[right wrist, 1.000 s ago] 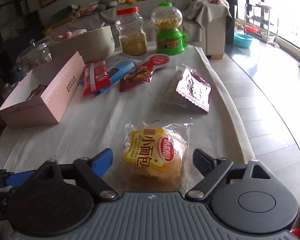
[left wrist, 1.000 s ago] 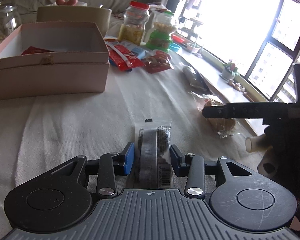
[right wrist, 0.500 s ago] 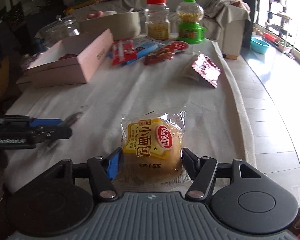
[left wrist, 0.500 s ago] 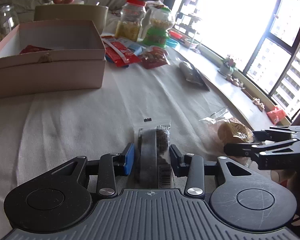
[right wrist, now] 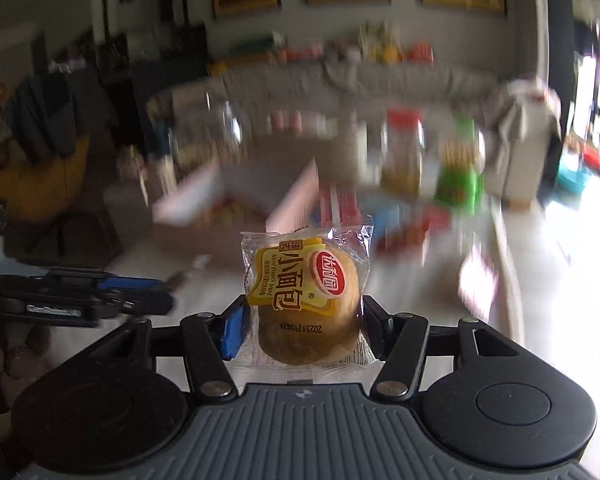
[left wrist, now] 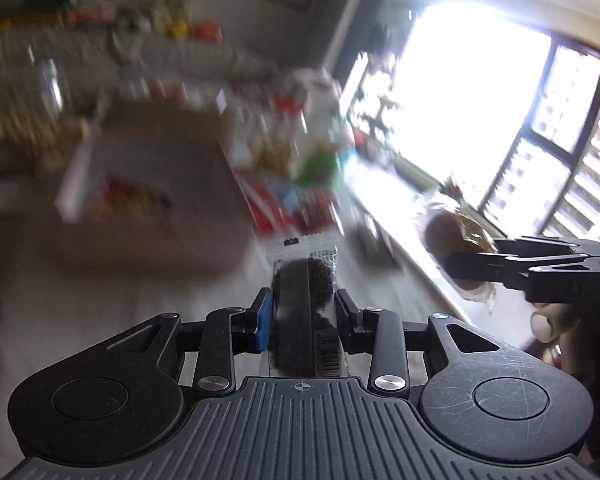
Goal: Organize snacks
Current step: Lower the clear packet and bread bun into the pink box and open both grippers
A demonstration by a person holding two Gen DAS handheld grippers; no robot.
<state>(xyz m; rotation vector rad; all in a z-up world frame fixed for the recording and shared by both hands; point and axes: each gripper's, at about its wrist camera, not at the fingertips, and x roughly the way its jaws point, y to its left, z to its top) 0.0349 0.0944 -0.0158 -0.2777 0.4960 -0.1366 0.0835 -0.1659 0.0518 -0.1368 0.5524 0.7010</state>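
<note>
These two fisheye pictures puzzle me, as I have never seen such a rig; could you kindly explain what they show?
No robot is here: a person carries a two-finger tool in each hand, with a camera on each looking forward along the fingers. The left hand-held gripper is shut on a narrow clear packet of dark snack. Its picture also shows the other tool from the side, at the right. The right hand-held gripper is shut on a wrapped small bread with a yellow label. Both packets appear lifted off the cloth-covered table. Behind, blurred by motion, stand an open pink box, a red-lidded jar and a green dispenser.
</note>
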